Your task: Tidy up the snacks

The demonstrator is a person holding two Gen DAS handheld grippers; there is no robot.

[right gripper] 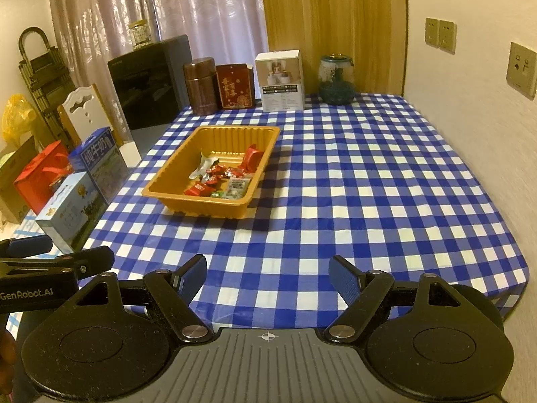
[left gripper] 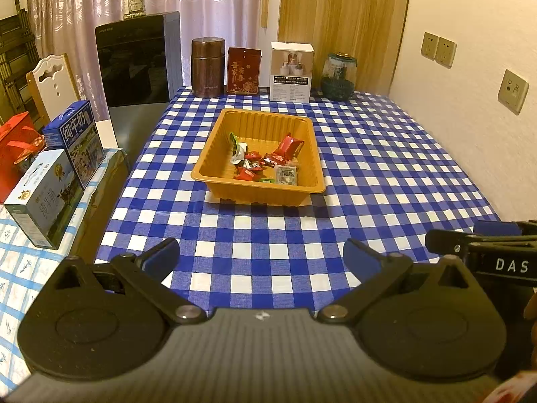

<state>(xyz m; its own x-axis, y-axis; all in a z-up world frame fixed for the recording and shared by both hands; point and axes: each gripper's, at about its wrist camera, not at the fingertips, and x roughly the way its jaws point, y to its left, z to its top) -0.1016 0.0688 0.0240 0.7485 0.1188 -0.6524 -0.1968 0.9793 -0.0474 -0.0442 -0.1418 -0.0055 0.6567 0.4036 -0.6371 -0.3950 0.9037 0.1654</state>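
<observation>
**Snacks gathered in the tray, both claws idle at the near edge**

A dining table point(left gripper: 386, 168) in a blue-and-white checked cloth fills the room's corner, with curtains and a wood panel behind it and a pale wall with sockets on the right. Along the far edge stand a brown canister point(left gripper: 207, 67), a red tin point(left gripper: 243, 71), a white box point(left gripper: 291, 72) and a glass jar point(left gripper: 338, 75). To the left, a lower side table carries two milk cartons point(left gripper: 75, 141) and a red gift bag point(left gripper: 15, 147).

Out in the middle of the cloth sits an orange tray point(left gripper: 265, 119), and inside it lies a small heap of wrapped snacks point(left gripper: 265, 163), mostly red, with a pale packet and a bit of green among them. I see no snack loose on the cloth, so the gathering looks done or very nearly so; anything left would be tidying inside the tray.

The left gripper point(left gripper: 261, 255) hangs over the near edge, well short of the tray, jaws spread wide and holding nothing. The right gripper point(right gripper: 266, 273) is the same: wide apart, empty, well back from the tray.

The right-hand view shows more of the room's left side, including a yellow bag point(right gripper: 16, 117) and a folding rack point(right gripper: 43, 77), and the table's near right corner. The left-hand view looks more squarely into the tray.
</observation>
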